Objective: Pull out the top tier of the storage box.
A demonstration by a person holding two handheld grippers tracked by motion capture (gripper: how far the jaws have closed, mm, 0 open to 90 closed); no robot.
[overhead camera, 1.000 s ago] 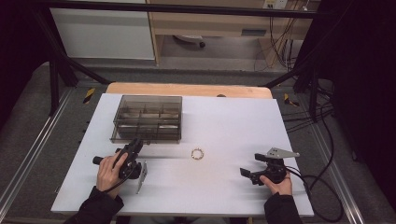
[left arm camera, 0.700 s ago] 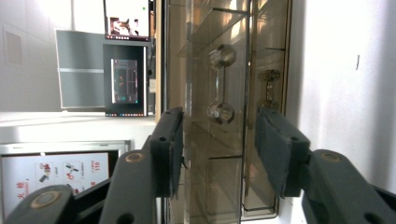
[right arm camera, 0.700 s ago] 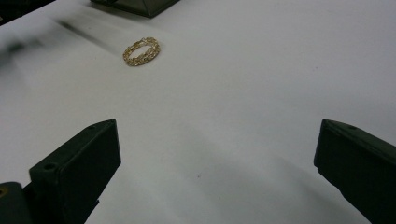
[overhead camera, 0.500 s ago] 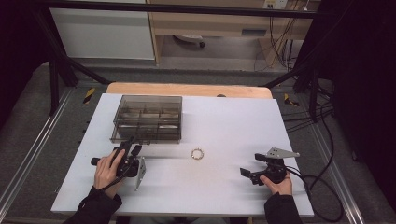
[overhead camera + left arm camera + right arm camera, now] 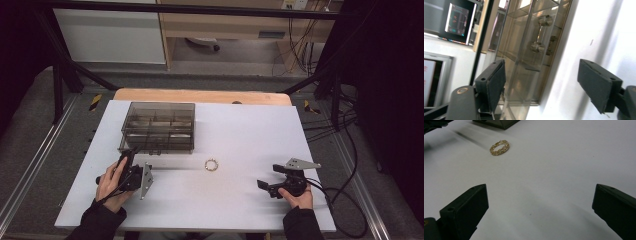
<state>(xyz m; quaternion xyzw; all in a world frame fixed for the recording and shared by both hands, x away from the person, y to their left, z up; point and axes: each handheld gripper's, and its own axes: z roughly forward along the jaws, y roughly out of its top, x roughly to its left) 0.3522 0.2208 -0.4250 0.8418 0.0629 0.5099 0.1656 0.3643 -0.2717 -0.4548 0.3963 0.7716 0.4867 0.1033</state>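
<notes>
Opening just now, the left gripper [image 5: 126,159] faces the box [image 5: 159,126] near edge, jaws empty. Right gripper [image 5: 262,184] rests wide open; bracelet [image 5: 212,164] lies between. Advise approaching the box squarely.

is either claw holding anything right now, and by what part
Nothing is held. The left claw has just been opening, empty, by the clear box; the right claw is open.

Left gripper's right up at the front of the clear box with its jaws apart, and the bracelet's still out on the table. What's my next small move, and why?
Probably ease the left gripper forward onto the front edge of the clear box. Its jaws have just been opening, with nothing pressed between them, and the box front sits right ahead. The gold bracelet lies loose on the white table, and the right gripper waits open.
</notes>
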